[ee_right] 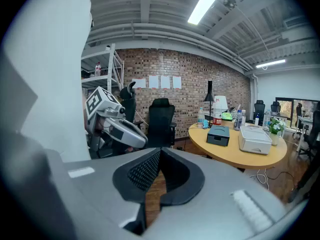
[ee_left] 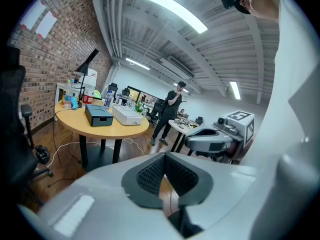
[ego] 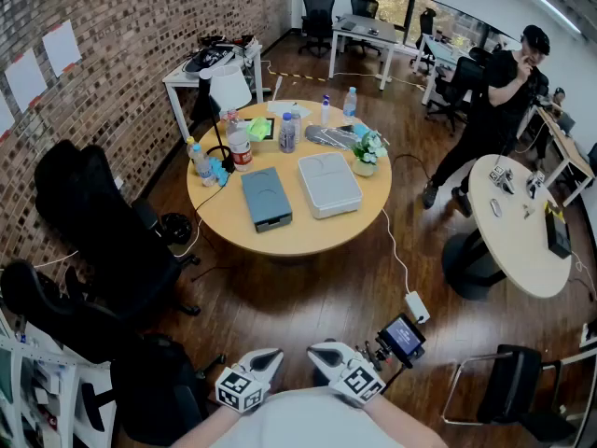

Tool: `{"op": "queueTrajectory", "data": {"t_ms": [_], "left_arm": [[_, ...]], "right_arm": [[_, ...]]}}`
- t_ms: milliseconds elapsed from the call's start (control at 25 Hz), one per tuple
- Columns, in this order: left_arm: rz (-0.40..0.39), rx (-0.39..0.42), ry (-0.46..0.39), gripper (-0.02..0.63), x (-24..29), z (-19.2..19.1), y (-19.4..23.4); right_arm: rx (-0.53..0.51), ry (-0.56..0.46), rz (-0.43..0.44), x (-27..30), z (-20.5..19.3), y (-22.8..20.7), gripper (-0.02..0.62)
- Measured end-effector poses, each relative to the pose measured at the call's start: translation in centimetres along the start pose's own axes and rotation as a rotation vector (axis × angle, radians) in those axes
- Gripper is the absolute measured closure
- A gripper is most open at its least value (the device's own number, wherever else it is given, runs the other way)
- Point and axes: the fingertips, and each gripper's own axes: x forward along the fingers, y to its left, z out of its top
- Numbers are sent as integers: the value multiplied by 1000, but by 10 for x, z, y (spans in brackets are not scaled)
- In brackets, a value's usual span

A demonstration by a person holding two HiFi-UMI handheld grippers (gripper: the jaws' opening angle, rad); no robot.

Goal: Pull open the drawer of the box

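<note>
Well short of the round table (ego: 280, 239), low against my body, the left gripper (ego: 268, 356) and the right gripper (ego: 324, 349) sit side by side, tips angled toward each other. Each one's own view shows its ribbed pads pressed together at the tip with nothing pinched between them — only wood floor shows through the slit lower down. Both are well apart from the table.

On the table's near half two flat boxes lie side by side: the dark blue-grey box (ego: 266, 199) on the left, the white box (ego: 328, 184) just beside it on the right. The dark one's front, with a handle notch, faces me and looks flush — drawer in.

Toward the table's far edge stand bottles (ego: 287, 134), with a desk lamp (ego: 228, 90) at the left rim and a small potted plant (ego: 365, 151) at the right. A person (ego: 494, 101) stands beyond the table on its right, and black chairs (ego: 89, 203) sit off its left side.
</note>
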Motion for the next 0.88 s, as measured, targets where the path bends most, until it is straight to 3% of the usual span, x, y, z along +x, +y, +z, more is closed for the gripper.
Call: {"op": "queueTrajectory", "data": {"t_ms": [240, 520, 720, 880], "left_arm": [[26, 51, -24, 600, 73, 64, 21], [102, 40, -22, 600, 124, 98, 31], [164, 29, -29, 600, 143, 117, 38], [189, -12, -43, 600, 139, 108, 47]], "right_arm": [[-47, -13, -2, -7, 16, -92, 592], [-49, -41, 74, -7, 22, -163, 592], [-64, -42, 134, -12, 24, -198, 592], [39, 63, 139, -12, 3, -198, 591]]}}
